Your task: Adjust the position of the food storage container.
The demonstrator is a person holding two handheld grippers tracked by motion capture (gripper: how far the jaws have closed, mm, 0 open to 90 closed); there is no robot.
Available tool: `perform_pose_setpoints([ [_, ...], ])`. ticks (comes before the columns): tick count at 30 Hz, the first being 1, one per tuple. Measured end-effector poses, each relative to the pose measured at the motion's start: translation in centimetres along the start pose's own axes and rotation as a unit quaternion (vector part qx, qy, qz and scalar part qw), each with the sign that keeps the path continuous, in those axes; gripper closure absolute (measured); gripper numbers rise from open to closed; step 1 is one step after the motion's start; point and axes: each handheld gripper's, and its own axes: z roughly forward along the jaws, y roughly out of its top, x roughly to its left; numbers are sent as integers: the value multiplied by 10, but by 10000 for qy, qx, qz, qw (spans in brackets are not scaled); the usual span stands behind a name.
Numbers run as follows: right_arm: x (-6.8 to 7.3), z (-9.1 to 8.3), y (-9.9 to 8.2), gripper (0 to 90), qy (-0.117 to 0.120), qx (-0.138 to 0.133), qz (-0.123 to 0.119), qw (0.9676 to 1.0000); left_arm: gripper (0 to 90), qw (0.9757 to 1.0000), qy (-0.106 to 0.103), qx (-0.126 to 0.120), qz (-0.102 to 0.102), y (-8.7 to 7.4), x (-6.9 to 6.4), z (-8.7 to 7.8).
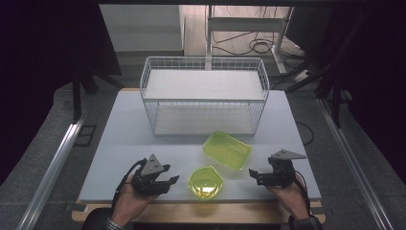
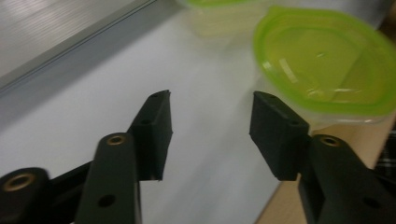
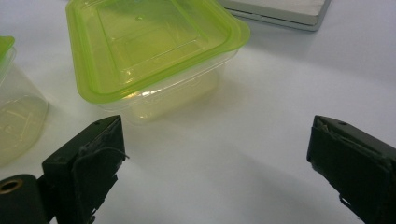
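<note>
Left tool [image 1: 168, 182] sits at the near left of the white worktop [image 1: 124, 143], held in a hand [image 1: 127, 203], jaws part-way apart, nothing between them, released. In the left gripper view the pads [image 2: 156, 135] frame bare worktop, blurred; round container just ahead and to the right of the right jaw, not touching.

Right tool [image 1: 254, 176] at the near right, held in the other hand [image 1: 289, 196], jaws wide apart, released, nothing gripped.

Between the 2 tools: round container [image 1: 205, 183] with green lid, near the worktop's front edge, lid on. Clear walls, nothing visible inside; in the right gripper view it is cut off at the left frame edge.

Just behind it, to the right: rectangular container [image 1: 227, 150], green lid on, clear base, looks empty. The 2 containers sit close, contact hard to tell.

Farther back: white wire basket [image 1: 205, 67], open top, pale flat panel inside, otherwise empty. Nothing blocks either tool's way to the containers.

Beyond the worktop: floor with cables [image 1: 253, 45], dark surroundings hard to make out.
</note>
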Motion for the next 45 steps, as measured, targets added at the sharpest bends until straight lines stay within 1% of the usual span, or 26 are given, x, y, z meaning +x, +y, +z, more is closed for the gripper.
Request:
perform_pose_setpoints([
  [1, 0, 0, 0, 48, -1, -2, 2, 10000, 540, 9999, -113, -50, 60, 5, -7, 0],
  [2, 0, 0, 0, 50, -3, -3, 4, 10000, 574, 9999, -113, -50, 60, 5, -7, 0],
  [3, 0, 0, 0, 50, -3, -3, 4, 10000, 574, 9999, -143, -66, 57, 6, -9, 0],
  [4, 0, 0, 0, 51, -10, 3, 5, 10000, 612, 9998, -184, -100, 74, 9, -12, -1],
  [5, 0, 0, 0, 55, -23, 28, 20, 10000, 715, 9996, -233, -129, 65, 11, -14, -1],
  [6, 0, 0, 0, 55, -23, 28, 20, 10000, 715, 9995, -291, -146, 54, 12, -15, -1],
  [7, 0, 0, 0, 56, -20, 32, 16, 10000, 753, 9992, -363, -165, 21, 15, -17, -1],
  [8, 0, 1, 0, 59, -21, 47, -7, 10000, 837, 9990, -411, -178, 8, 17, -18, 0],
  [9, 0, 1, 0, 59, -21, 47, -7, 10000, 837, 9988, -444, -184, 10, 18, -19, 0],
  [10, 1, 1, 0, 60, -23, 57, 4, 10000, 861, 9985, -508, -198, 0, 21, -22, 1],
  [12, 1, 1, 0, 62, -31, 79, -27, 10000, 899, 9980, -605, -183, 59, 25, -28, 4],
  [14, 1, 2, 0, 65, -42, 106, -51, 9999, 900, 9973, -707, -168, 120, 30, -34, 8],
  [19, 1, 2, 0, 69, -82, 144, -99, 9998, 900, 9944, -999, -100, 328, 42, -56, 20],
  [22, 1, 2, 0, 69, -88, 157, -114, 9998, 900, 9927, -1140, -74, 389, 47, -67, 28],
  [30, 2, 3, -1, 70, -112, 198, -150, 9996, 900, 9899, -1264, 8, 645, 57, -96, 44],
  [33, 1, 3, -1, 71, -126, 202, -125, 9996, 900, 9879, -1368, 55, 722, 59, -105, 52],
  [34, 1, 3, -1, 71, -134, 206, -108, 9996, 900, 9879, -1376, 55, 713, 59, -107, 53],
  [36, 1, 3, -1, 71, -140, 210, -87, 9996, 900, 9878, -1354, 115, 764, 59, -111, 58],
  [37, 0, 2, -1, 71, -150, 213, -74, 9996, 900, 9878, -1326, 163, 800, 58, -111, 59],
  [38, 0, 2, -1, 72, -157, 209, -81, 9996, 900, 9884, -1304, 175, 759, 57, -111, 61],
  [39, 0, 2, -2, 73, -158, 210, -79, 9996, 900, 9882, -1295, 236, 787, 57, -109, 62],
  [40, 0, 2, -2, 74, -161, 212, -77, 9996, 900, 9888, -1273, 255, 740, 55, -108, 64],
  [41, 0, 2, -2, 75, -164, 213, -70, 9996, 900, 9887, -1335, 219, 646, 54, -107, 65],
  [42, 0, 2, -2, 76, -171, 223, -76, 9996, 900, 9888, -1347, 213, 606, 54, -106, 65],
  [44, 0, 3, -2, 80, -187, 236, -66, 9995, 900, 9889, -1279, 256, 713, 54, -106, 64],
  [45, 0, 3, -2, 81, -181, 236, -58, 9995, 900, 9890, -1284, 260, 690, 54, -105, 64],
])
